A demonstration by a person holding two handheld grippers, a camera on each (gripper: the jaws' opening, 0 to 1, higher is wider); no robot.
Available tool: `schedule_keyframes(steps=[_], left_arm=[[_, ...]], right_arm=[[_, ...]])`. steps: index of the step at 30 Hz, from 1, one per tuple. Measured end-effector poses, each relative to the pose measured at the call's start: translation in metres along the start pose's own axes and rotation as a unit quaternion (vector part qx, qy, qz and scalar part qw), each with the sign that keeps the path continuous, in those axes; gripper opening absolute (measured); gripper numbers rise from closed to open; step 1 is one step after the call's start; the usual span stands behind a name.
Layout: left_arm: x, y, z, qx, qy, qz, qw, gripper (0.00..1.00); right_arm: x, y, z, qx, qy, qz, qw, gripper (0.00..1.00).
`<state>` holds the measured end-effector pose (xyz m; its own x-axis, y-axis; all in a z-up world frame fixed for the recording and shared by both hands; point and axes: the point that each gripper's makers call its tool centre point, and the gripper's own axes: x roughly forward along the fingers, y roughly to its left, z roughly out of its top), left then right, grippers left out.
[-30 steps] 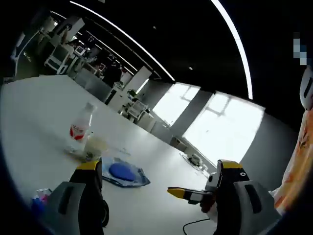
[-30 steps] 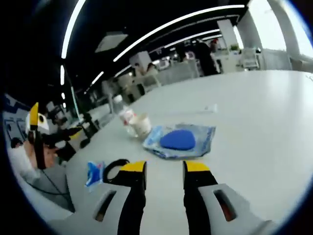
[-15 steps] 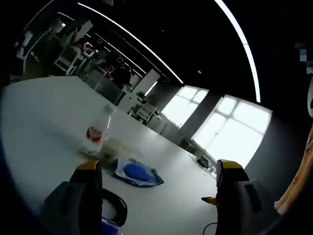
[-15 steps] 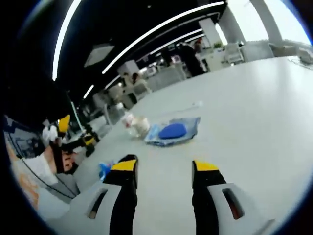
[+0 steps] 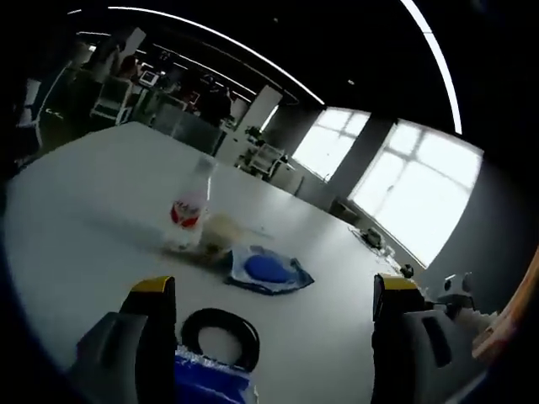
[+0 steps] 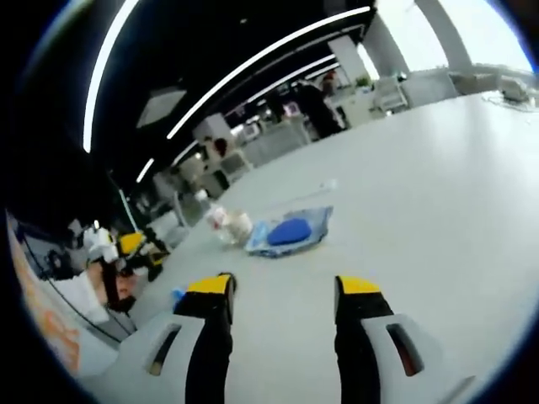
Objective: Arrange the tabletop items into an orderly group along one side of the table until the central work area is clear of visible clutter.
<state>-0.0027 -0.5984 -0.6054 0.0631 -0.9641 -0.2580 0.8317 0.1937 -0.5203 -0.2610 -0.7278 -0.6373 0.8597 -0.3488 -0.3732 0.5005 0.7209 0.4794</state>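
In my left gripper view the left gripper [image 5: 274,290] has its yellow-tipped jaws spread wide, w/ nothing between them. Just ahead of the left jaw a black ring-shaped band [image 5: 221,335] lies flat on the white tabletop [image 5: 76,202]. A crinkly blue plastic packet [image 5: 210,383] sits at the bottom of the view, touching the ring's near side, between the jaws. Further out on the table is a clear plastic bottle with a red label [image 5: 189,212], standing upright. Right beside it is a small pale cup [image 5: 221,236], blurred, so I cannot tell more about it. Next to them lies a clear flat plastic pouch holding a blue oval object [image 5: 267,269].

In the right gripper view my right gripper [image 6: 285,286] is also open, approx. halfway or more, and it holds nothing. It hangs above the table, pointing at the same group. There the pouch w/ the blue oval [image 6: 289,232] is in the middle distance, and the bottle [image 6: 215,220] and cup [image 6: 237,225] are just beside it on its left. The blue packet [image 6: 178,295] peeks out beside the left jaw tip. The other gripper [image 6: 126,248], yellow and black, shows at the left edge of that view w/ a person's hand [image 6: 108,286] on it.

All items are close together, in a loose cluster on the table. Background is an open office w/ long ceiling lights and big windows.
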Motion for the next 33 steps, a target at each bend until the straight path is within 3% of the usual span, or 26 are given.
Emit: schedule_keyframes(steps=[8,13,22,33], left_arm=[[-0.006,0.011,-0.001,0.010,0.003,0.018,0.9998,0.99],[-0.014,0.016,-0.002,0.018,0.000,0.027,0.9995,0.99],[-0.022,0.029,-0.001,0.009,-0.008,0.047,0.9988,0.99],[-0.025,0.038,-0.006,0.047,0.025,0.061,0.9967,0.96]], right_arm=[[0.006,0.001,-0.002,0.013,0.004,0.007,0.9999,0.47],[0.015,0.013,-0.004,0.010,0.016,0.021,0.9996,0.47],[0.019,0.019,-0.009,0.012,0.026,0.034,0.9990,0.48],[0.018,0.020,-0.017,0.025,0.034,0.037,0.9984,0.49]])
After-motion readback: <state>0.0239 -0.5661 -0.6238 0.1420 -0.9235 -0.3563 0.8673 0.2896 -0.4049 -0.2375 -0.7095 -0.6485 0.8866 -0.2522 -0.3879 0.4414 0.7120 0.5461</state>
